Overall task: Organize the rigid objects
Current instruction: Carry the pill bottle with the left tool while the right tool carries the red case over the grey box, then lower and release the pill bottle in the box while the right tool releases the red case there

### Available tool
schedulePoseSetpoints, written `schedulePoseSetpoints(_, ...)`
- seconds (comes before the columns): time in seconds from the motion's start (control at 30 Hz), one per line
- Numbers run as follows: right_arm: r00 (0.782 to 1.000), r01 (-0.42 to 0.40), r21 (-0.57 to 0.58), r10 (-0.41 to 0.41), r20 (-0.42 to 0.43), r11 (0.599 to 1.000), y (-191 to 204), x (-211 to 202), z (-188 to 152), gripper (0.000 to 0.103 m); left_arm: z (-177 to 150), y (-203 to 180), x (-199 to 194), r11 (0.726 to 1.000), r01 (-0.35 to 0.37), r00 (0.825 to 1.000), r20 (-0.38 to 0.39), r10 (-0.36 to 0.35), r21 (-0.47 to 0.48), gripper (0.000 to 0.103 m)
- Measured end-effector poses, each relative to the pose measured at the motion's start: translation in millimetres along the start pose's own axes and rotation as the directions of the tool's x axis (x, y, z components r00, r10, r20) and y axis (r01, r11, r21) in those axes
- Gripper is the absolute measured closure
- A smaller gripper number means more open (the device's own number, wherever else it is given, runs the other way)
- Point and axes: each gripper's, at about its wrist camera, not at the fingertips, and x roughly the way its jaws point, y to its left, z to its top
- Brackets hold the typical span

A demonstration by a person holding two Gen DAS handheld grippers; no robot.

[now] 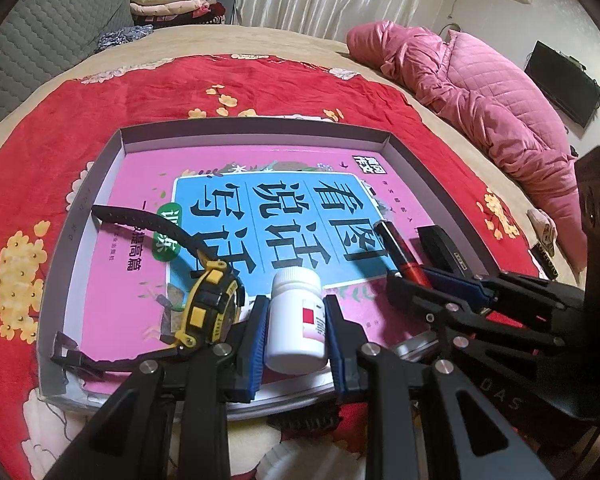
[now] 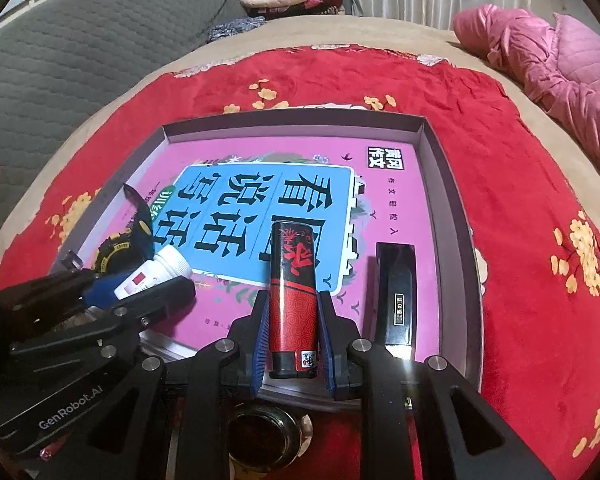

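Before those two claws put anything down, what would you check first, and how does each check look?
1. Left claw grips the white bottle: ok.
2. Right claw grips the red and black lighter: ok.
3. Both items are above the tray: ok.
4. Bare book cover ahead for setting down: ok.
5. Lighter is apart from the black case on its right: ok.
6. Bottle clears the tape measure: cannot tell.

Black linkage arms with silver screws, blue-padded fingers [image 1: 256,344], white "GenRobot.AI" lettering on left gripper [image 2: 140,280]
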Motion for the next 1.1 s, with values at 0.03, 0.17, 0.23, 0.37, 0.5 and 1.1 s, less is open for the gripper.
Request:
schedulePoseSetpoints(0.03,1.0,0.004,-0.009,-0.004,-0.002,1.0,0.7,0.2,-0.2,0.08,-0.2,-0.1,-0.1,1.0,-0.001,1.0,0.0,0.001,0.0,0.076)
schedulePoseSetpoints(0.17,1.0,0.007,-0.032,-0.008,-0.012,0.999,3.1,1.4,0.6,0.08,-0.7,0.1,-0.6,1.0,0.001,1.0,-0.001,-0.001,-0.001,0.076)
schedulePoseSetpoints(0.23,1.0,0.006,-0.042,-0.007,-0.018,0.999,3.2,2.0,1.5,0.08,-0.2,-0.3,-0.4,1.0,0.002,1.0,-0.001,-0.002,-0.001,0.076)
schedulePoseSetpoints(0.37,0.999,0.008,-0.071,-0.01,-0.037,0.997,5.3,3.9,4.1,0.08,-1.0,-0.9,-0.4,1.0,-0.002,1.0,-0.002,0.002,0.006,0.076)
schedulePoseSetpoints(0.5,0.998,0.011,-0.104,-0.017,-0.062,0.994,9.0,6.3,7.5,0.08,-3.0,-1.7,-1.1,1.0,-0.006,1.0,-0.005,0.007,0.01,0.076)
schedulePoseSetpoints(1.1,0.999,-0.034,0.009,0.034,-0.016,0.999,-4.8,-21.7,-3.6,0.077,-3.1,-1.7,-1.7,1.0,-0.011,1.0,-0.015,0.012,0.011,0.076)
